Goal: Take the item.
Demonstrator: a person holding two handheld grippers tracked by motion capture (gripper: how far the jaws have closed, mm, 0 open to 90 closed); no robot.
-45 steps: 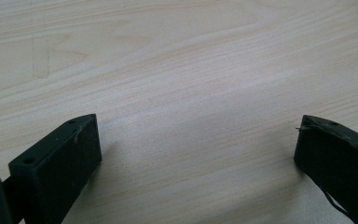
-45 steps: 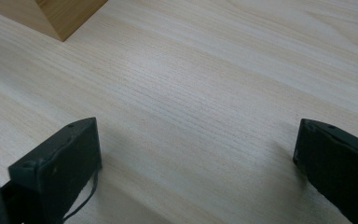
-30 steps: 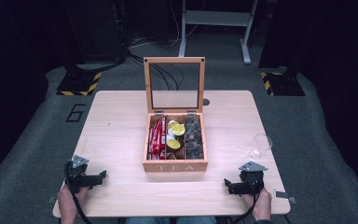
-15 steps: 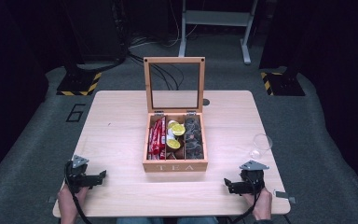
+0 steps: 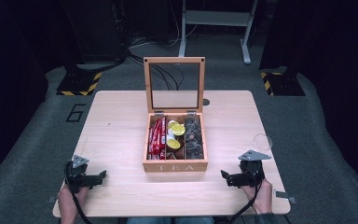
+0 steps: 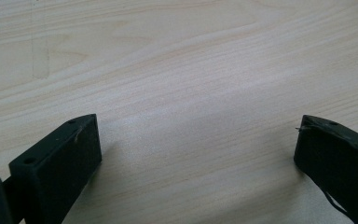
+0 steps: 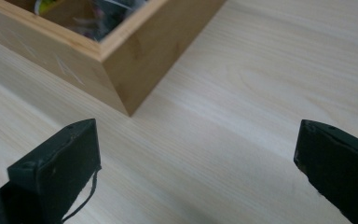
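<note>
A wooden tea box [image 5: 175, 165] marked "TEA" stands in the middle of the table with its glass lid [image 5: 174, 84] upright. Inside lie red packets [image 5: 157, 136] on the left, yellow-green ones [image 5: 175, 136] in the middle and dark ones [image 5: 193, 135] on the right. My left gripper [image 5: 99, 177] rests near the front left of the table, open and empty [image 6: 198, 140] over bare wood. My right gripper [image 5: 225, 177] sits at the front right, open and empty [image 7: 198, 144]. It points at the box's near corner [image 7: 121, 70] from a short way off.
A clear round glass object [image 5: 262, 141] stands near the table's right edge, just beyond the right gripper. The light wooden table [image 5: 116, 121] ends close behind both hands. Dark floor, cables and a metal stand [image 5: 214, 28] lie beyond it.
</note>
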